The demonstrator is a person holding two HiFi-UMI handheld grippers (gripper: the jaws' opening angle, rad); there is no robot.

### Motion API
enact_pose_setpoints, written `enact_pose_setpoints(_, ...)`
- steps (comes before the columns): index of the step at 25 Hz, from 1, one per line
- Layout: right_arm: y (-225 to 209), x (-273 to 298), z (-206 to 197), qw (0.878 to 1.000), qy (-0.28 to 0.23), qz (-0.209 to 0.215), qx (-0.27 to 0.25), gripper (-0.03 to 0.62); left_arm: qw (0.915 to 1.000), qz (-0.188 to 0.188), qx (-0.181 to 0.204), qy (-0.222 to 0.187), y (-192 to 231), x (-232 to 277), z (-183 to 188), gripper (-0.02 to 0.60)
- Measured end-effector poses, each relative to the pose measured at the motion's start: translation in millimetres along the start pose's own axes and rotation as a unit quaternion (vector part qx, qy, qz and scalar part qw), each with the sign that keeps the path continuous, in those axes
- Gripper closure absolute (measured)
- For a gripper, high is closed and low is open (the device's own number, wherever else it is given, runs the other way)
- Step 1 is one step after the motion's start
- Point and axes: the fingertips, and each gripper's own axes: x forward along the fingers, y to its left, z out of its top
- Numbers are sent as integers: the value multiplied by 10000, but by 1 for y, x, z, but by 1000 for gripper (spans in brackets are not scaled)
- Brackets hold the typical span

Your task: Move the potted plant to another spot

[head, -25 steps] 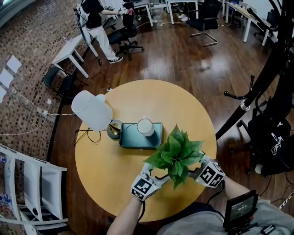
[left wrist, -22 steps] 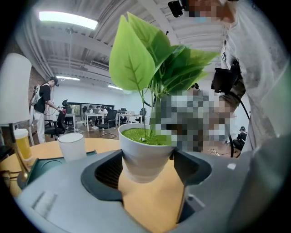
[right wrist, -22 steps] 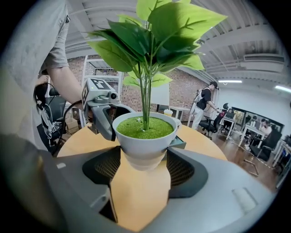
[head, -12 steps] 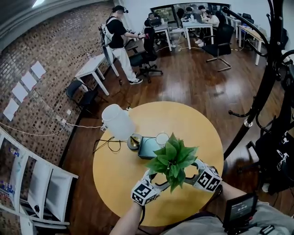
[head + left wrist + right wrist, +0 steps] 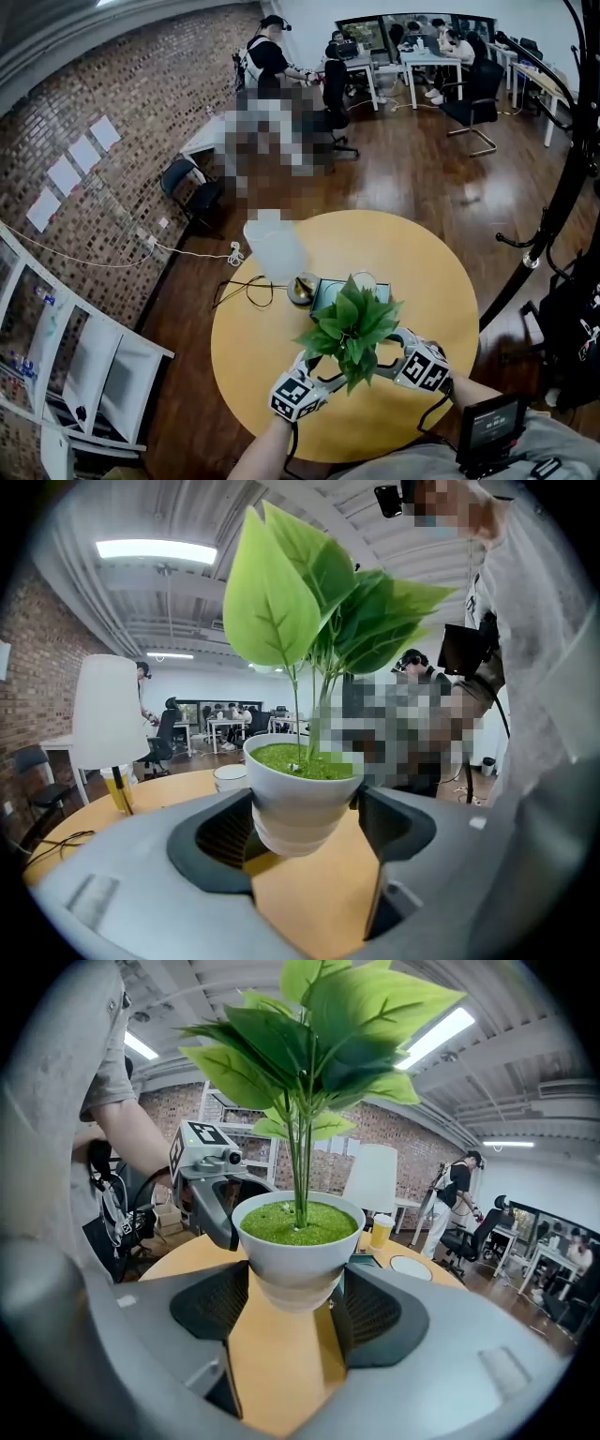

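Note:
The potted plant [image 5: 352,328], green leaves in a white pot [image 5: 300,799], hangs above the round wooden table [image 5: 272,356], clear of its top. My left gripper [image 5: 328,377] and right gripper [image 5: 382,362] hold it from opposite sides, near the table's front. In the left gripper view the pot sits between the dark pads [image 5: 225,832] of my left gripper [image 5: 305,822], which press its sides. The right gripper view shows the same: the pot [image 5: 295,1251] is clamped in my right gripper [image 5: 291,1302], with the left gripper [image 5: 211,1194] behind it.
Behind the plant lie a dark teal tray [image 5: 326,293] with a white cup [image 5: 364,279], a gold lamp base [image 5: 302,289] and its white shade [image 5: 275,246]. A black coat stand [image 5: 553,216] rises at the right. White chairs [image 5: 103,366] stand at the left.
Both grippers have risen together with the pot, lifting it off the table. The head view has swung up, showing more of the room behind.

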Motion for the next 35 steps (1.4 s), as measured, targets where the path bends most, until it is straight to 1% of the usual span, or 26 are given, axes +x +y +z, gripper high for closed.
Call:
enact_pose_setpoints(4, 6, 54, 34, 10000, 62, -72, 17, 266, 10000, -68, -19, -32, 46, -43, -9, 224)
enact_pose_setpoints(7, 14, 81, 46, 9997, 79, -195, 153, 266, 9997, -233, -4, 2, 66, -64, -18, 224)
enact_pose_setpoints(12, 13, 105, 45, 9989, 70, -352, 305, 267, 9992, -393, 60, 92, 86, -70, -31, 224)
enact_pose_setpoints(20, 28, 163, 57, 9971, 320, -463, 504, 267, 9976, -678, -80, 132, 126, -106, -61, 224)
enact_pose_setpoints(24, 33, 184, 57, 9964, 393, -463, 583, 267, 9970, -745, -155, 153, 140, -117, -74, 224)
enact_pose_setpoints(35, 33, 232, 38, 9945, 568, -420, 774, 267, 9953, -863, -349, 270, 172, -120, -115, 224)
